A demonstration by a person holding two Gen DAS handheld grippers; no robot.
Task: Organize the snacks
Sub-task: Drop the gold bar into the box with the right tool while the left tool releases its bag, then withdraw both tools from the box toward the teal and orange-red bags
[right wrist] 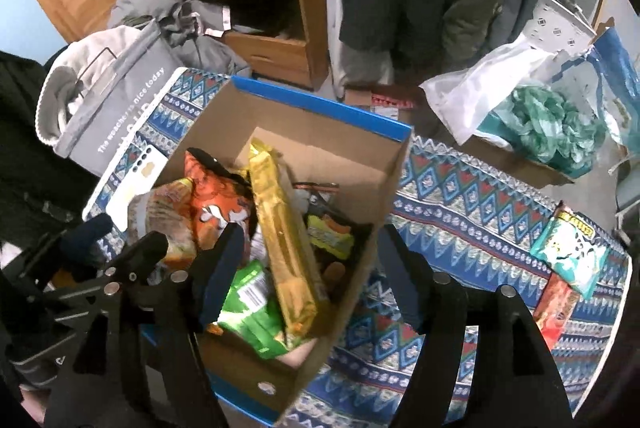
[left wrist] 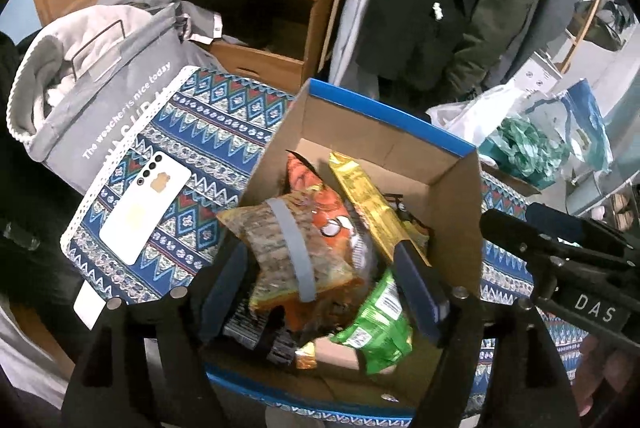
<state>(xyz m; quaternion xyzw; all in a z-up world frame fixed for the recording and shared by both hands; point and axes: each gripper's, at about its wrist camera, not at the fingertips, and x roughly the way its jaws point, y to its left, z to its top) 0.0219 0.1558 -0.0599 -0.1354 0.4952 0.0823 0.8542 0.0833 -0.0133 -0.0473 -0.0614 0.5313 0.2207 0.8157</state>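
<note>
Two tools hang over one cardboard box [left wrist: 456,187] of snacks, so here we go from the left. Far left, a grey fabric bag [left wrist: 132,99] printed "The weather is nice today" stands at the edge of the table [left wrist: 224,131] with its blue patterned cloth, and just beside it a white phone [left wrist: 146,205] lies face down on that cloth. Next comes the left tool [left wrist: 320,292], its jaws spread wide, both fingers down inside the box on either side of a tan snack pack with a grey band [left wrist: 296,252]; I see no clamping on it, the pack sits loose between them. An orange packet [left wrist: 332,224] leans behind it, a long yellow packet [left wrist: 366,203] stands tilted near the middle, and a green packet [left wrist: 380,324] lies at the near end. Over to the right wrist view: the right tool [right wrist: 308,268] is also released, its left finger inside the box by the green packet, its right finger outside, so the jaws straddle the box's right wall without pinching it. Further right, on the bare cloth, a teal packet [right wrist: 570,248] and a red-orange packet [right wrist: 556,312] lie touching near the table's edge, well apart from the box. Beyond the table, a white plastic bag [right wrist: 480,95] sits beside green crumpled plastic [right wrist: 540,119].
</note>
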